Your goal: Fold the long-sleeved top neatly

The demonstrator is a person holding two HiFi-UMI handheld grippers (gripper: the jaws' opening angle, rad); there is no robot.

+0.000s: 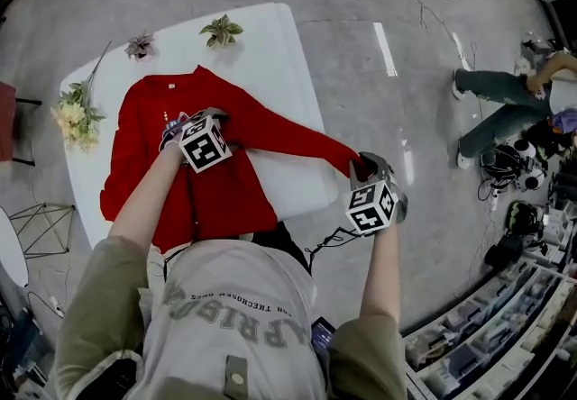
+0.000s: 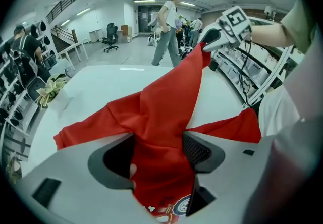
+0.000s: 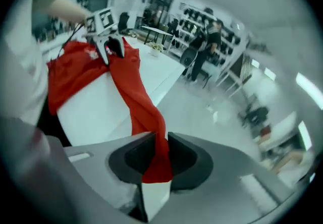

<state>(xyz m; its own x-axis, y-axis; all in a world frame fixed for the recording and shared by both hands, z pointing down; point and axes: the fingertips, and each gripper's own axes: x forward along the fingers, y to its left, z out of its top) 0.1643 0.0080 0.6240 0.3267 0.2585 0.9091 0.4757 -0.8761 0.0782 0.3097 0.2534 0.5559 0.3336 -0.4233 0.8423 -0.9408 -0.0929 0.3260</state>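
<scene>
A red long-sleeved top (image 1: 203, 182) lies front up on the white table (image 1: 270, 38). My left gripper (image 1: 191, 122) is pressed down on its chest near the print. In the left gripper view a ridge of red fabric (image 2: 161, 117) runs between the left gripper's (image 2: 159, 142) wide-apart jaws. One sleeve (image 1: 288, 137) stretches to the right, past the table's edge. My right gripper (image 1: 363, 169) is shut on its cuff; the right gripper view shows the cuff (image 3: 154, 170) pinched in the right gripper's (image 3: 160, 140) narrow gap. The other sleeve lies along the top's left side.
Artificial flowers (image 1: 77, 114) and two small plants (image 1: 221, 29) (image 1: 140, 45) lie on the table's far and left parts. A person (image 1: 505, 101) sits on the floor at the right. Shelves with boxes (image 1: 487, 344) stand at the bottom right, and a wire frame (image 1: 41, 227) stands at the left.
</scene>
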